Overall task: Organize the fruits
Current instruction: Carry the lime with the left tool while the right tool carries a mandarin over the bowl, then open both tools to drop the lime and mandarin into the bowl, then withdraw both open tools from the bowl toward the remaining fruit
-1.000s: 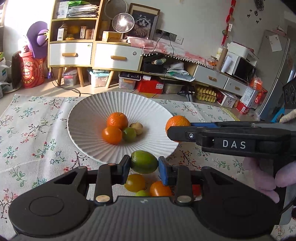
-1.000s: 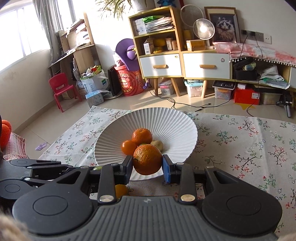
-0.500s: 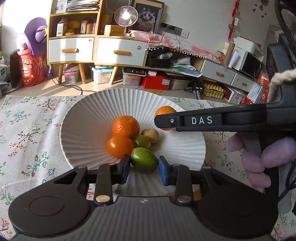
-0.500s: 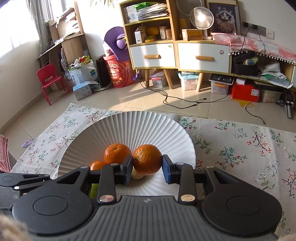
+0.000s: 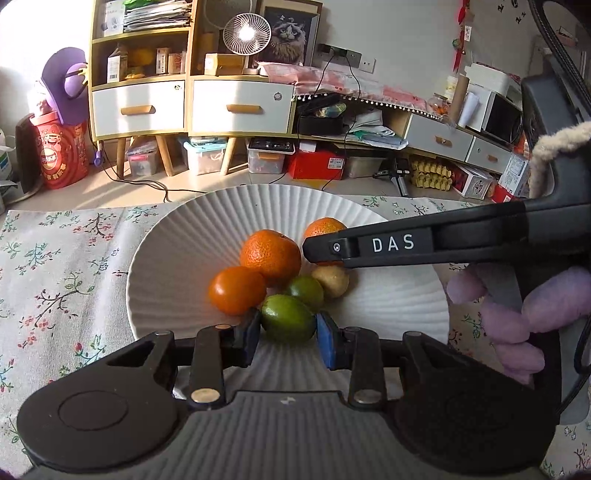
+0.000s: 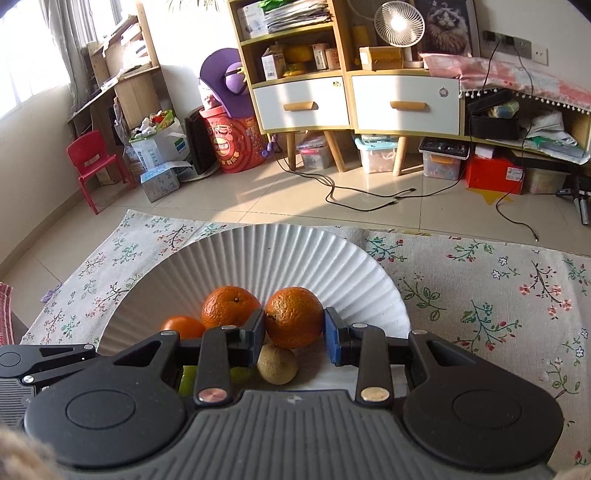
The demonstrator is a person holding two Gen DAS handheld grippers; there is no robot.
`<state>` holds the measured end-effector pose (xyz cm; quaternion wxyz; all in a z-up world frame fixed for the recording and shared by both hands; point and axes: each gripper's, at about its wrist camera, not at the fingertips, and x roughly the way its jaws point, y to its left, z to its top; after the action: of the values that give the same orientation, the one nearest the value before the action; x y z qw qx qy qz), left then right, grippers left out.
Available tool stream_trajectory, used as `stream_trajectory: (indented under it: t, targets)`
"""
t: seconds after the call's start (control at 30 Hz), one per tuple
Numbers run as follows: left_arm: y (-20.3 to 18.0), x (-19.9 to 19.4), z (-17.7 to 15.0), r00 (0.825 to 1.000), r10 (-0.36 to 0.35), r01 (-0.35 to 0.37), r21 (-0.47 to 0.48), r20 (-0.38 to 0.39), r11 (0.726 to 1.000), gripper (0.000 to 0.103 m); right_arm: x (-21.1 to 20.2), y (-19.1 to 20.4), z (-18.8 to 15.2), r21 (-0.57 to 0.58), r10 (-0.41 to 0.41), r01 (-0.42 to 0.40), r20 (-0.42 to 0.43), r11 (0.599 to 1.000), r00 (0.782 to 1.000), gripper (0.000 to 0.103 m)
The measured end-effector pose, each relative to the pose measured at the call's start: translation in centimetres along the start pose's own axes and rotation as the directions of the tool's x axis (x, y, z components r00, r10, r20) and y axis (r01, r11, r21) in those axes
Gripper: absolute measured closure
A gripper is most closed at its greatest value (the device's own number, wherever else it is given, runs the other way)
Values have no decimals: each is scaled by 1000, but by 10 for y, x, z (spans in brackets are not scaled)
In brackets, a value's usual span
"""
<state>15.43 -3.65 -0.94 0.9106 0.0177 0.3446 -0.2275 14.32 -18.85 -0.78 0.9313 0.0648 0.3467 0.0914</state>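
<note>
- Green, smooth-skinned lime [image 5: 288,322] sits clamped between the pads of the left gripper [image 5: 287,338], over the near half of the white ribbed plate [image 5: 192,236].
- Dimpled orange mandarin [image 6: 294,316] is pinched in the jaws of the right gripper [image 6: 294,338], above the middle of the same plate, just over a small brown kiwi-like fruit [image 6: 277,363].
- On the plate's centre lie a large orange mandarin [image 5: 270,257], a smoother, smaller orange fruit [image 5: 237,290] touching it on the left, a second green lime [image 5: 306,291] and the brown fruit, all bunched together.
- From the left wrist view, the right gripper reaches in from the right edge, a black arm lettered "DAS", held by a hand in a lilac glove [image 5: 517,317] with a fluffy cuff.
- The plate stands on a cream tablecloth with a flower print [image 6: 498,295], close to its far edge.
- Beyond the table lies a tiled floor with black cables, and against the wall stand a wooden shelf unit with white drawers [image 6: 354,103] and a small round white fan [image 6: 399,21].
</note>
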Motion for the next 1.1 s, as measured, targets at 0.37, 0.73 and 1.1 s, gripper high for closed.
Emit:
stream_trajectory:
  t: [0.37, 0.73, 1.1]
  targets:
    - [-4, -17, 0, 1000, 9, -9, 15, 19, 1000, 39, -22, -8, -2, 20, 27, -28, 20, 999, 999, 57]
    - [-12, -50, -5, 999, 34, -34, 8, 31, 999, 12, -72, -19, -21, 37, -18, 17, 37, 999, 999, 38]
    - [-16, -78, -23, 997, 71, -71, 11, -13, 997, 10, -103, -4, -45, -19, -55, 56, 26, 998, 998, 22]
